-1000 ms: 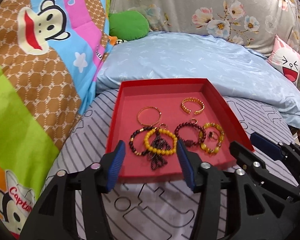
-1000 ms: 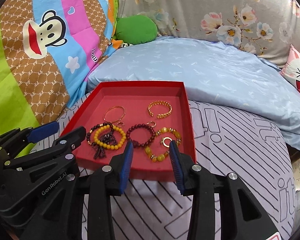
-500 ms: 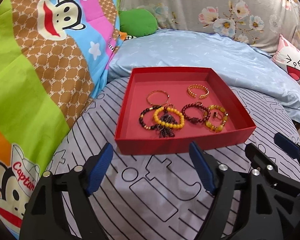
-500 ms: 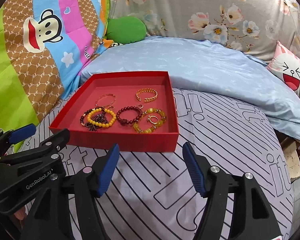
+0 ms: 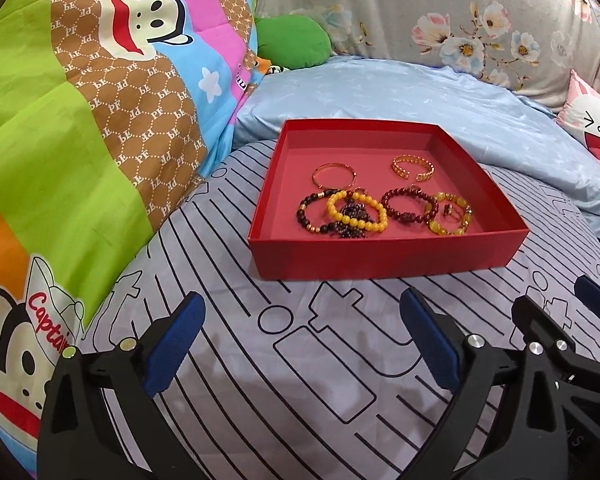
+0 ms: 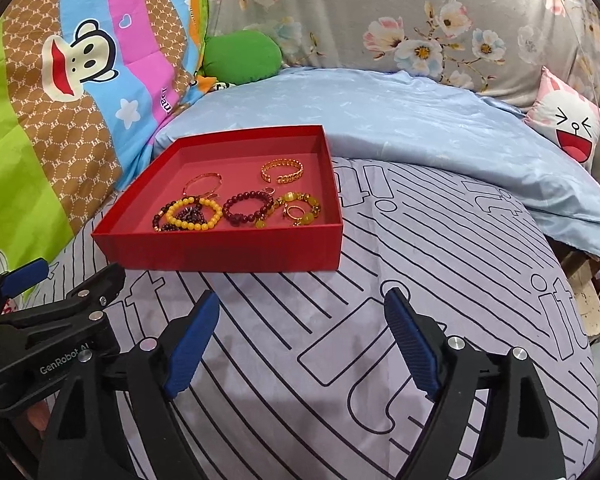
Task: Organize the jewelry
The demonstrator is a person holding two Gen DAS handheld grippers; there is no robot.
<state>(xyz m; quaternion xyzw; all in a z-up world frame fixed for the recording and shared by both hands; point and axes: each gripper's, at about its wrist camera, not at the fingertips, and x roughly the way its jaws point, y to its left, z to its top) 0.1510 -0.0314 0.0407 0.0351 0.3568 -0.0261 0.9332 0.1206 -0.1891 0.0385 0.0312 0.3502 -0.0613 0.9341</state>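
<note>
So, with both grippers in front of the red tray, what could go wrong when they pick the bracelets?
1. The yellow bead bracelet overlaps a dark beaded piece; lifting one may drag the other.
2. The red tray rests on soft bedding and may tip if pushed.
3. The small ring lies inside the amber bracelet; it is easy to miss.

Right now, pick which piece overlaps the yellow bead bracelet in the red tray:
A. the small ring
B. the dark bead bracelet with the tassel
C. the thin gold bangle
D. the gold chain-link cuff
B: the dark bead bracelet and its tassel lie under and across the yellow bead bracelet in the red tray.
</note>
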